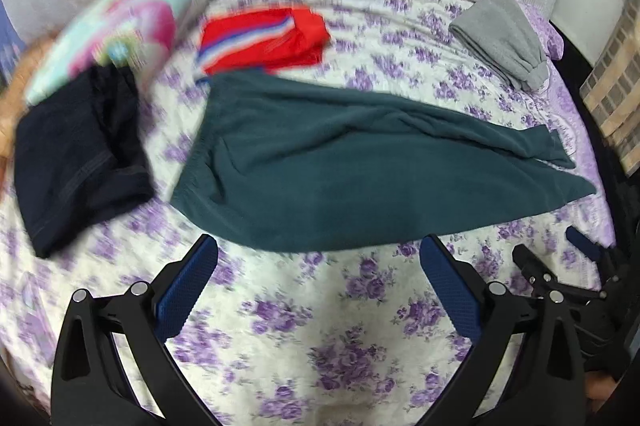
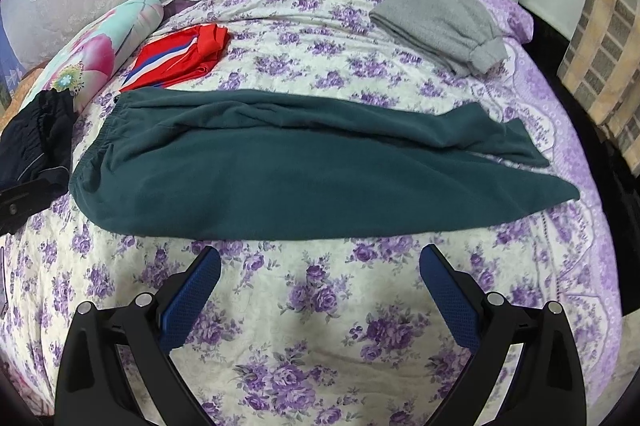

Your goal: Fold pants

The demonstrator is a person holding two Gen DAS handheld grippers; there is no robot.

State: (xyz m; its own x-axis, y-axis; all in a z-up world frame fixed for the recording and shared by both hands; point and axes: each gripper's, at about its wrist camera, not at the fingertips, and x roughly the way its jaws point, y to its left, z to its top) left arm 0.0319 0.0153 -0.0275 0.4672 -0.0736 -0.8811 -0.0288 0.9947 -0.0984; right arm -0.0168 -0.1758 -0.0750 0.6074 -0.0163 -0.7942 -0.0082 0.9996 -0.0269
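Note:
Dark teal pants (image 1: 320, 162) lie lengthwise across the bed, one leg folded over the other, waistband at the left, cuffs at the right; they also show in the right wrist view (image 2: 300, 166). My left gripper (image 1: 320, 246) is open and empty, hovering just in front of the pants' near edge. My right gripper (image 2: 320, 256) is open and empty, also just short of the near edge. The right gripper also shows in the left wrist view (image 1: 560, 254) at the lower right. Part of the left gripper (image 2: 12, 206) shows at the right view's left edge.
The bed has a white quilt with purple flowers (image 2: 320, 326). Folded red striped pants (image 2: 180, 58), folded grey pants (image 2: 440, 22) and dark navy shorts (image 1: 80, 154) lie around the teal pants. A floral pillow (image 2: 92, 54) sits at the left. The bed's right edge drops off (image 2: 592, 186).

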